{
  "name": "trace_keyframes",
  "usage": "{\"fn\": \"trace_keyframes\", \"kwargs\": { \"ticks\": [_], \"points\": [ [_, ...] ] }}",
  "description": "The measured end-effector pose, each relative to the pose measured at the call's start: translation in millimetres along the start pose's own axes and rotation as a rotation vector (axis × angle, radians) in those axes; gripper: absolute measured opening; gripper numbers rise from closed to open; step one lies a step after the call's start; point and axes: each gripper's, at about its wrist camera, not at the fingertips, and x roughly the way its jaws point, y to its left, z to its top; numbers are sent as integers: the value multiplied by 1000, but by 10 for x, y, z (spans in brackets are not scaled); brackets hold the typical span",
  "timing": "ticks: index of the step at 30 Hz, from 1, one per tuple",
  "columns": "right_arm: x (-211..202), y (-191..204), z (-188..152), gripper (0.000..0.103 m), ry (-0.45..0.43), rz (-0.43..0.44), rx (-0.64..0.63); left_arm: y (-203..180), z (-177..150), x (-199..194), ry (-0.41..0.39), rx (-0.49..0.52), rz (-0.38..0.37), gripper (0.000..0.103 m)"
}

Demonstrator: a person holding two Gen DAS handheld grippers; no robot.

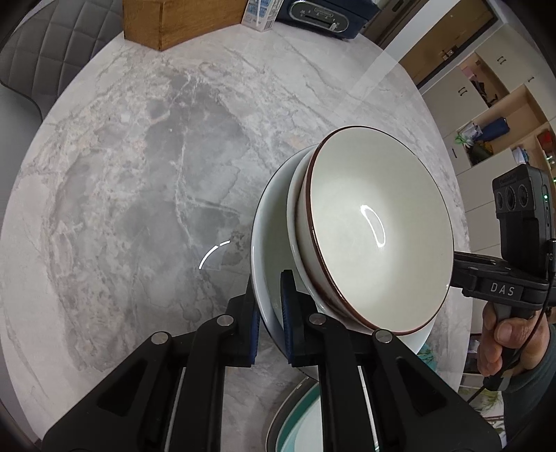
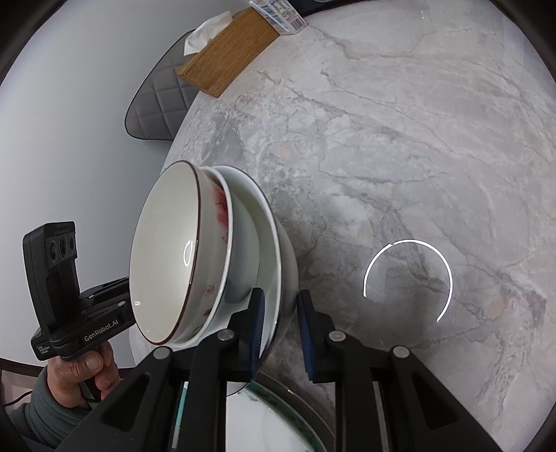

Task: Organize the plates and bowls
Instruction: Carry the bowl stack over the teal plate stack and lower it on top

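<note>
A stack of three nested bowls is held between my two grippers over the marble table [image 1: 139, 174]. The top bowl [image 1: 375, 226] is cream with a brown rim. Under it is a middle bowl [image 2: 222, 215] with red marks on its outside, and the outer white bowl [image 1: 269, 226] has a thin dark rim. My left gripper [image 1: 270, 320] is shut on the outer bowl's near rim. My right gripper [image 2: 282, 332] is shut on the opposite rim of that outer bowl [image 2: 274, 278], one pad inside and one against the outer wall. Each view shows the other gripper's body behind the stack.
A plate with a teal-green border [image 1: 302, 417] [image 2: 278, 417] lies just under the grippers at the near edge. At the far side stand a wooden tissue box [image 2: 229, 52], a carton [image 1: 259, 14] and a dark blue appliance [image 1: 323, 15]. A grey quilted chair [image 2: 156, 101] stands beyond the table edge.
</note>
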Motion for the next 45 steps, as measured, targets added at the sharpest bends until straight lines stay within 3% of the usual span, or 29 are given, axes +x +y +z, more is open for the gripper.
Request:
{"fn": "trace_keyframes", "kwargs": {
  "ticks": [8,16,29,45],
  "points": [
    [-381,214,-114,22,-44,-2,-8,-199,-37,-408,-35,45,-12,9],
    [-679,324,-575,22,-70,-25,7,-469,-473,-707,-25,96,-33,9],
    [-684,334,-1546,22,-65,-61,129,-653,-1366,-552,69,147,-35,9],
    [-448,238,-1958,21,-68,-96,162,-597,-1690,-350,103,164,-3,9]
  ]
}}
